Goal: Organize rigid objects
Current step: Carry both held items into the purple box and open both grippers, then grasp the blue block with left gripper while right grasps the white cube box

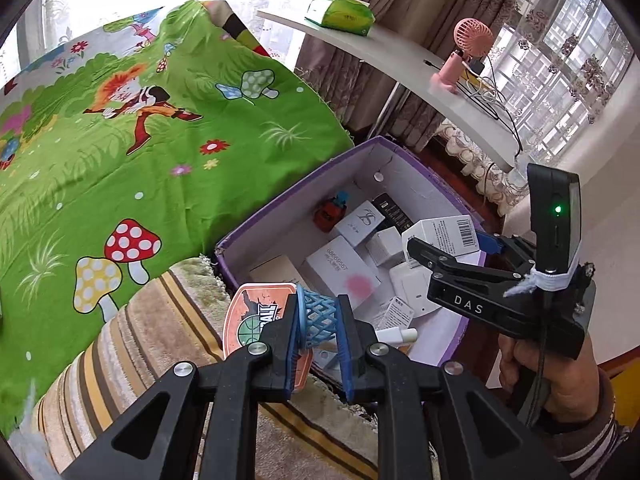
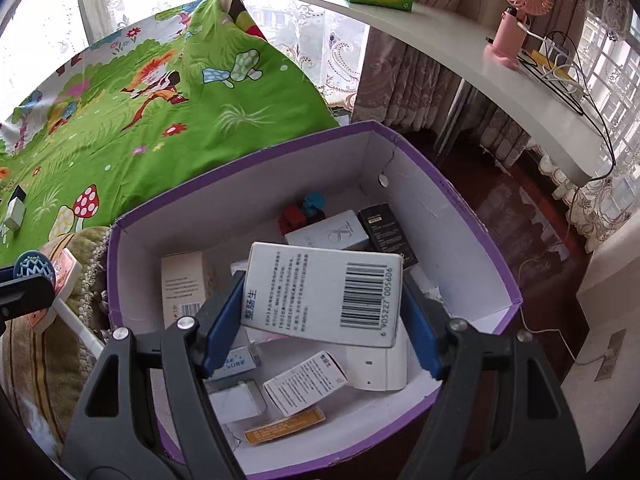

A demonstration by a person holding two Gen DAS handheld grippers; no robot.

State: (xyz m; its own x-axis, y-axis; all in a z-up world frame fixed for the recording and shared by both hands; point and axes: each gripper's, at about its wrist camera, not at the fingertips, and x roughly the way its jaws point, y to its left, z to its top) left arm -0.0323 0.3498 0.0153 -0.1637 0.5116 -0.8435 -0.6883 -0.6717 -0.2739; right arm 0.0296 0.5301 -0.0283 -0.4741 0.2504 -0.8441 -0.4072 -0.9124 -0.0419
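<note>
The storage box is purple outside and white inside. The carton in the right gripper is white with grey print, blue characters and a black barcode; the pads are blue on black arms. The toy hoop has a light blue net on an orange backboard. The bedsheet is bright green with spotted mushrooms and flowers; the blanket is striped tan, brown and yellow.
</note>
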